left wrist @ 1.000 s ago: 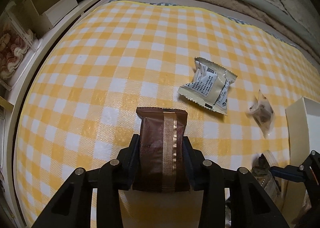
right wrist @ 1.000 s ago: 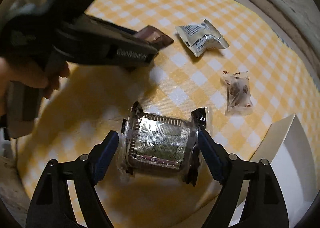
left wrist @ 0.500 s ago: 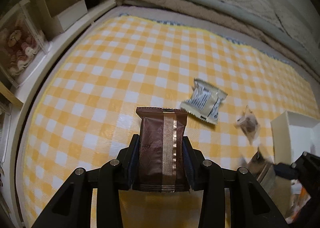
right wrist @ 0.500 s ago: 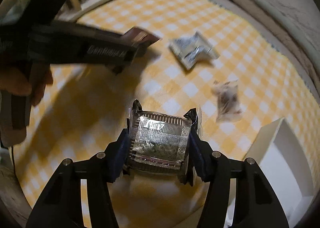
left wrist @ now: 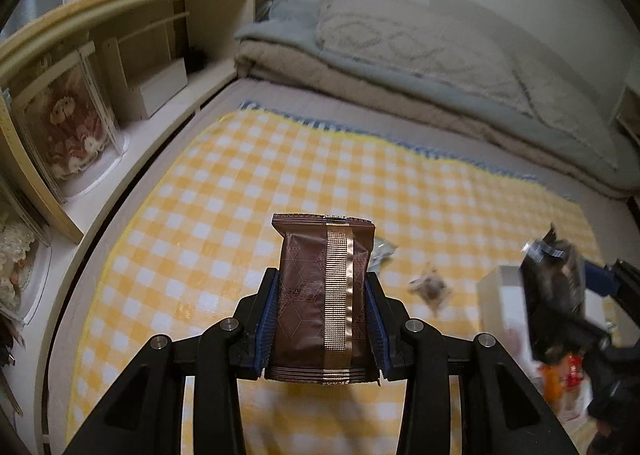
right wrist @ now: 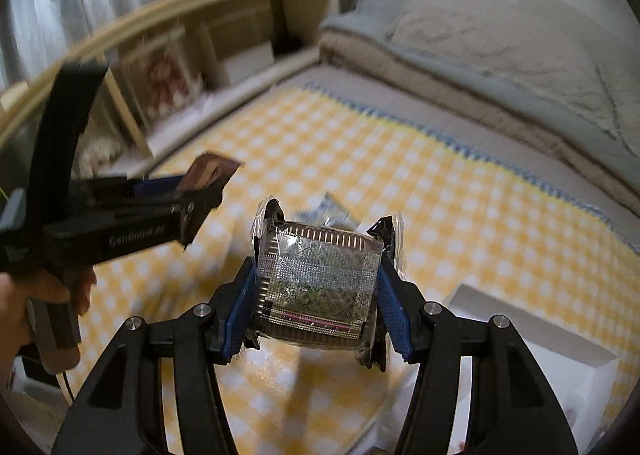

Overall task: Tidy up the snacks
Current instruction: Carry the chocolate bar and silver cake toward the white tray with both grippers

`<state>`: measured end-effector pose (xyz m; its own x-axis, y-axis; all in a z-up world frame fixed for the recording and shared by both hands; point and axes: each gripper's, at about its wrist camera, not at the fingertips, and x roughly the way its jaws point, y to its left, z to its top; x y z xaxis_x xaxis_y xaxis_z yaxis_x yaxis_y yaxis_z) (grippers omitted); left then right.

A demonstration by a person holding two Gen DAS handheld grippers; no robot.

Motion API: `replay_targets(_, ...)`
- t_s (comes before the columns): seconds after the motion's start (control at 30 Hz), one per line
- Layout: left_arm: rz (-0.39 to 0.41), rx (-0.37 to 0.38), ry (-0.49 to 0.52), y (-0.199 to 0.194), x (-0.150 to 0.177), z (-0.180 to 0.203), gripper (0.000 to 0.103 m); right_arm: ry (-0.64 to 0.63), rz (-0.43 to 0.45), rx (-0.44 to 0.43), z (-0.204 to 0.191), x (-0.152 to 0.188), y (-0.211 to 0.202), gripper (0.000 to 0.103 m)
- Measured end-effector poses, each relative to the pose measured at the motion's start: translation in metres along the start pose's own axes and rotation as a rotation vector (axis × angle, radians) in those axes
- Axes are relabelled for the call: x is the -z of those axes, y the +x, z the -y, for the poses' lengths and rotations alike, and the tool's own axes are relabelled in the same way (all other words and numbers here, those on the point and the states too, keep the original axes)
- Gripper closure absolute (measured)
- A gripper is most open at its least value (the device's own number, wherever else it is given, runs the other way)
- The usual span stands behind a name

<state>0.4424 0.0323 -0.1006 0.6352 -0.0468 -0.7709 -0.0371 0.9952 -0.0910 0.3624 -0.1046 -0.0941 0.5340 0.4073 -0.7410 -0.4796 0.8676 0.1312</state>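
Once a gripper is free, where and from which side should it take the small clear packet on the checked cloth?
Probably its thicker middle, where the contents sit, coming from above: the small clear packet lies flat on the checked cloth, so a sideways approach finds little edge.

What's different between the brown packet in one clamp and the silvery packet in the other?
The brown packet is opaque, with a gold strip down its middle; the silvery packet is shiny, crinkled film with black corners. The brown one stands tall and narrow between the pads; the silvery one sits wide. Both are clamped and lifted above the yellow checked cloth.
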Motion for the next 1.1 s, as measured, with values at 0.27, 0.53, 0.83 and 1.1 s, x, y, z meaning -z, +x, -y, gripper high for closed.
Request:
replay_targets(0.27,0.093,0.091,-0.009,-0.07,0.012,0.028,0.064,0.06,0.113,0.076,0.033,-0.001,-0.071,0.045)
replay_targets(0.53,0.122,0.188,0.056,-0.103,0.029,0.082,0.064,0.144,0.136,0.153,0.078,0.019,-0.113,0.045)
replay_targets(0.83,0.073,0.262,0.136,-0.097,0.045,0.153,0.064,0.249,0.108,0.217,0.135,0.06,-0.133,0.045)
replay_targets(1.1,-0.017,0.334,0.159,-0.057,0.052,0.202,0.064,0.323,0.076,0.258,0.182,0.092,-0.141,0.045)
